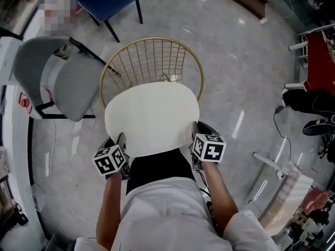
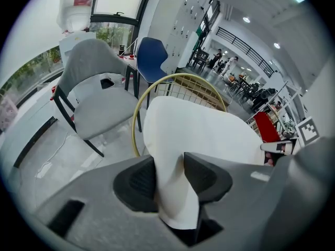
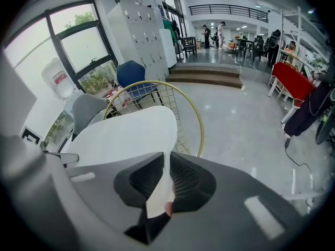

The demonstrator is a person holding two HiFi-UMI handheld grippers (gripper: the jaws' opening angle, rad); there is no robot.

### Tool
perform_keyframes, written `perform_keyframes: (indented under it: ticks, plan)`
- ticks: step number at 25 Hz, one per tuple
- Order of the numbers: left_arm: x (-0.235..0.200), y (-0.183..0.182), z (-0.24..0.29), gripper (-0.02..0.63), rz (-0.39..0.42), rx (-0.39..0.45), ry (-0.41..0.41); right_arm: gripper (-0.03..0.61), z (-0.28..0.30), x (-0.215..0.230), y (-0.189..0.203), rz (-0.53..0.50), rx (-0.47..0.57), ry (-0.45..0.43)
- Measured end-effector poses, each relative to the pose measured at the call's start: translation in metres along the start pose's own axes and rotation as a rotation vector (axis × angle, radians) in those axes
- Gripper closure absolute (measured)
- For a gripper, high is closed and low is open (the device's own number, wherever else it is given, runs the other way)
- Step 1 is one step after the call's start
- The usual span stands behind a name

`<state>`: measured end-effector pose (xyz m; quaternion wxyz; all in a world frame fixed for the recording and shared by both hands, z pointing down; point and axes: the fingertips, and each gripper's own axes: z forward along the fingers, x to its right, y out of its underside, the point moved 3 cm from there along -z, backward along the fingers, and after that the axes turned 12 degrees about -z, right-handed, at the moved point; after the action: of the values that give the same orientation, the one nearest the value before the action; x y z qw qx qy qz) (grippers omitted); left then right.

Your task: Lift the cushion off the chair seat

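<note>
Cushion (image 1: 152,116), cream and rounded, hangs between the two tongs above the gold wire chair (image 1: 152,61) and hides the seat from the head view. The left tongs (image 1: 121,141) are clamped on its near left edge, and the left gripper view shows their pads pinching a thick bunched fold. The right tongs (image 1: 197,134) are clamped on the near right edge, with their jaws almost together over a thin flap. The grasp is therefore done on both sides.

The lift itself looks under way, since the cushion spreads out from the two grips with the wire back showing beyond its far edge. Whether that far edge is clear of the seat cannot be told. What seems left is to raise the cushion until all of it is free and to bring it away from the chair. A grey chair (image 1: 63,82) stands near on the left.
</note>
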<state>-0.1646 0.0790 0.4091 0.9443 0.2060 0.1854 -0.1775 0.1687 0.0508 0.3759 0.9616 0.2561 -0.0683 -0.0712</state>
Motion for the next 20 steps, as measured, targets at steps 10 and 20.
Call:
perform_keyframes:
  ticks: [10,20]
  plan:
    - [-0.004,-0.005,-0.042,0.468,0.002,0.037,0.040,0.535,-0.039,-0.024,-0.019,-0.032,0.055,-0.018]
    - [-0.013,-0.018,-0.072,0.482,-0.004,0.087,0.063,0.538,-0.058,-0.049,-0.028,-0.079,0.085,-0.040]
